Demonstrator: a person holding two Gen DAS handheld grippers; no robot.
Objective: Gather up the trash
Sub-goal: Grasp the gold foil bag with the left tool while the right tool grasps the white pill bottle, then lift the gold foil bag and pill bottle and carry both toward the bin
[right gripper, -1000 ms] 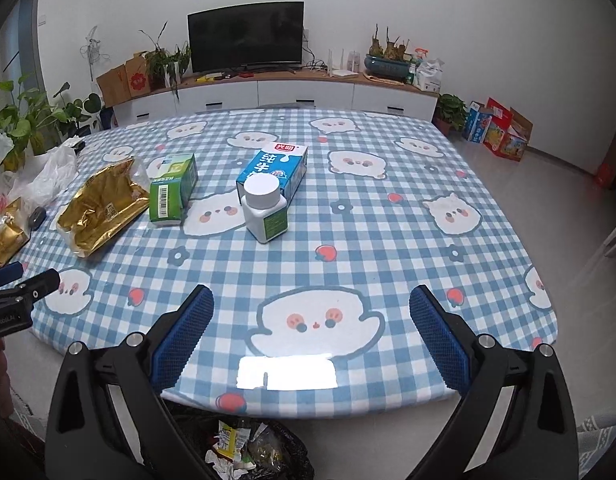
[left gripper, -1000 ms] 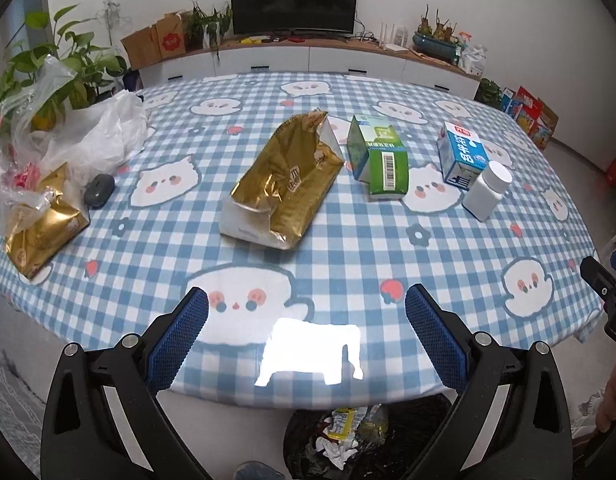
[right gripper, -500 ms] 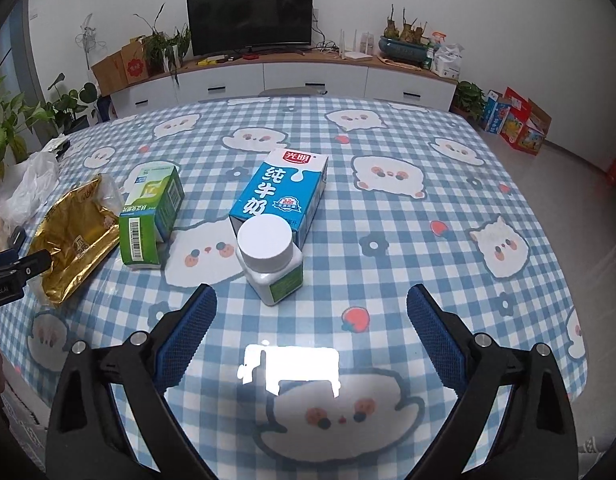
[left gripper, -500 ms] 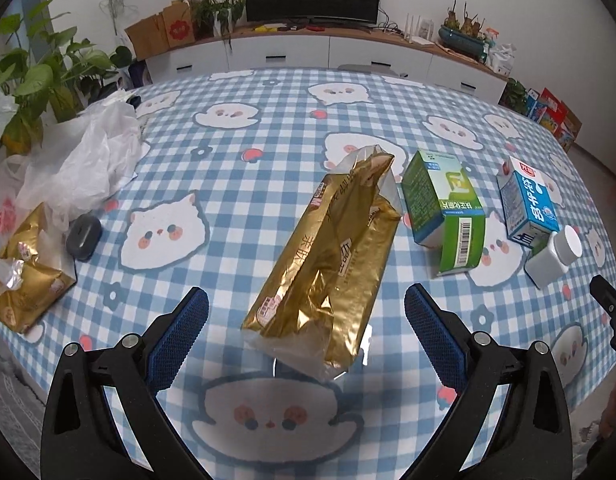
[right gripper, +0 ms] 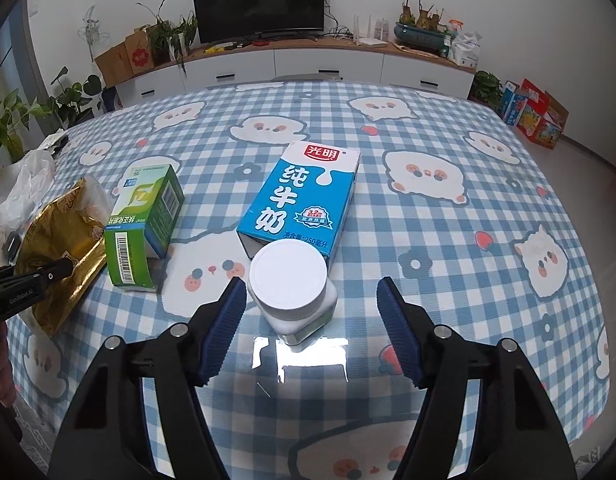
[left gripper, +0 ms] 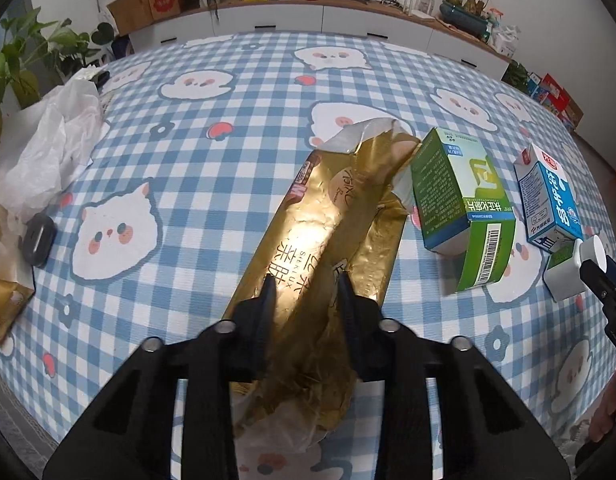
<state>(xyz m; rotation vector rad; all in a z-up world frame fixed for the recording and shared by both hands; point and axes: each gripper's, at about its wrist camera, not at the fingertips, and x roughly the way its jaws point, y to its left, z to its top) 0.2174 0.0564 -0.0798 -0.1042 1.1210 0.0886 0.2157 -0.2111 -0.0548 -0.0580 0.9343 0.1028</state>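
At frame centre, the crinkled gold foil wrapper is pinched by the closing left gripper. The white-capped plastic bottle, lower centre, sits unpressed between the closing right gripper jaws. The grasping step appears underway; lifting would follow.

A blue-and-white checked cloth with cartoon faces covers the worktop. Left to right on it lie crumpled white plastic, a long gold wrapper, a green carton on its side, a blue milk carton lying flat, and nearer, a white-lidded bottle.
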